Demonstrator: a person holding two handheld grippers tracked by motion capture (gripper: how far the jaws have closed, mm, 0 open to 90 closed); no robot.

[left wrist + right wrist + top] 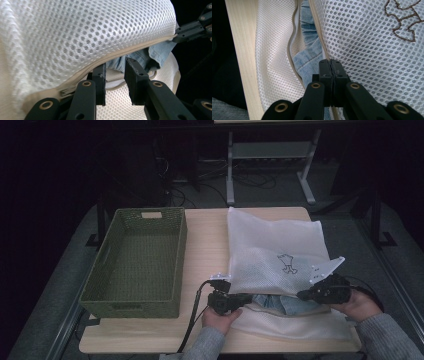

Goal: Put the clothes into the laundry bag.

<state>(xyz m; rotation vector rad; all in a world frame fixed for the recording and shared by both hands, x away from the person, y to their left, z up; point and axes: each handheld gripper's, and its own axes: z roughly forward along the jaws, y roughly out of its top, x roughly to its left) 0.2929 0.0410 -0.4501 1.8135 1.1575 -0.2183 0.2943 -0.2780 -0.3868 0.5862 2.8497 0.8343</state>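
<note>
The white mesh laundry bag (272,252) is lying on the desk (207,245) just beside the green basket (137,262), its zipped mouth turned toward the person. The right gripper (332,65) is pinching the upper zipper edge, fingers pressed fully together on it, lifting the mouth. The left gripper (115,75) is reaching into that opening with its fingers parted and nothing between them, aimed at the blue denim garment (140,56) bunched inside the mouth. To do this well, the right side should be holding the edge high and taut while the left is closing on a thick fold of denim, not on the mesh or zipper tape beside it.
</note>
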